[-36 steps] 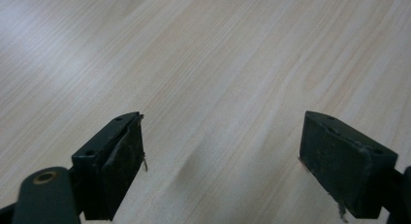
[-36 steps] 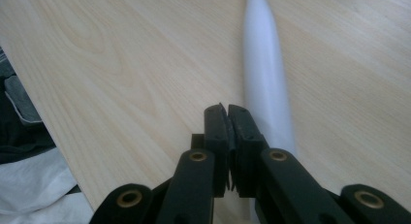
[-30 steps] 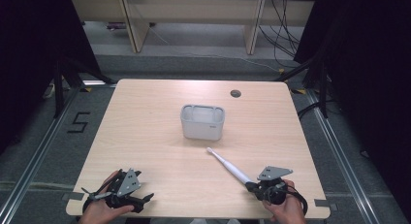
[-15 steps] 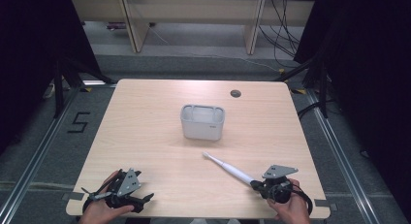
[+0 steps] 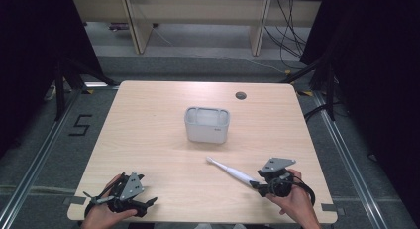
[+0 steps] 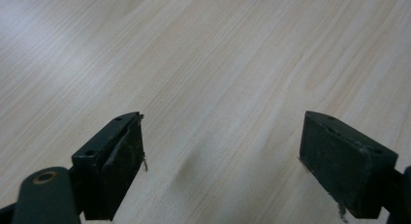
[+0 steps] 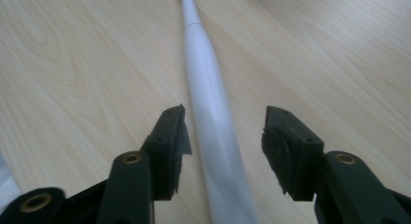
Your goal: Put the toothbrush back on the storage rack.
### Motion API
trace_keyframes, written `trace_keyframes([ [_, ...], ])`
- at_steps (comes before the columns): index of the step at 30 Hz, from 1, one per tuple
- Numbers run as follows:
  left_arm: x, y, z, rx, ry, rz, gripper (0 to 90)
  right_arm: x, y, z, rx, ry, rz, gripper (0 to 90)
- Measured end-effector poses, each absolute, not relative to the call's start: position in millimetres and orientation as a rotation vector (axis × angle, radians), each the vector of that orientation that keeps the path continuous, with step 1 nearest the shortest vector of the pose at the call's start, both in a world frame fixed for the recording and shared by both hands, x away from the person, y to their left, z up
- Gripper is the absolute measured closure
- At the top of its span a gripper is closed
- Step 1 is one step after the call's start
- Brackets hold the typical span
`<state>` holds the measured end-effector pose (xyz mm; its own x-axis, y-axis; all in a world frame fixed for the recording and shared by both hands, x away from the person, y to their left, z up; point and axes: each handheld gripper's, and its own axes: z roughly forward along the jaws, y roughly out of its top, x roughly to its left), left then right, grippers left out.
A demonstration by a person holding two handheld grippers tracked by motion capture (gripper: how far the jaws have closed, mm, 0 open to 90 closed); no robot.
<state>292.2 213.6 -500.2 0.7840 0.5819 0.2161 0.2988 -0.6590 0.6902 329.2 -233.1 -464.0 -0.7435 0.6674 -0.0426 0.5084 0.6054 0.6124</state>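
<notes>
Now right gripper [image 5: 257, 185] jaws just opened; white toothbrush [image 5: 231, 170] lies between them, unpressed, flat on the table [image 5: 148, 135], in front of the grey bin [image 5: 207, 124]. Left gripper [image 5: 148, 204] jaws wide, empty.

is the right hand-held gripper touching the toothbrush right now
Apart. In the right gripper view the toothbrush lies between the open jaws of the right hand-held gripper, with bare table showing on both sides of its handle.

Beyond the right hand-held gripper [image 7: 225, 136], the slim white plastic electric toothbrush [image 7: 206, 88] runs off the top edge — brush head cut off, handle's near end too.
</notes>
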Motion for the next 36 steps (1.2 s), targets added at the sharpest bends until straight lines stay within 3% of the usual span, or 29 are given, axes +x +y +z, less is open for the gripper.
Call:
trace_keyframes([
  [21,292.2,214.6,-500.0,2.322,0.651,0.559,15.5,366.4,-188.2,-466.3,0.877,2.738,0.581,46.2],
  [36,291.9,214.5,-499.8,2.313,0.652,0.558,15.5,384.8,-169.3,-472.7,0.820,2.860,0.383,53.5],
])
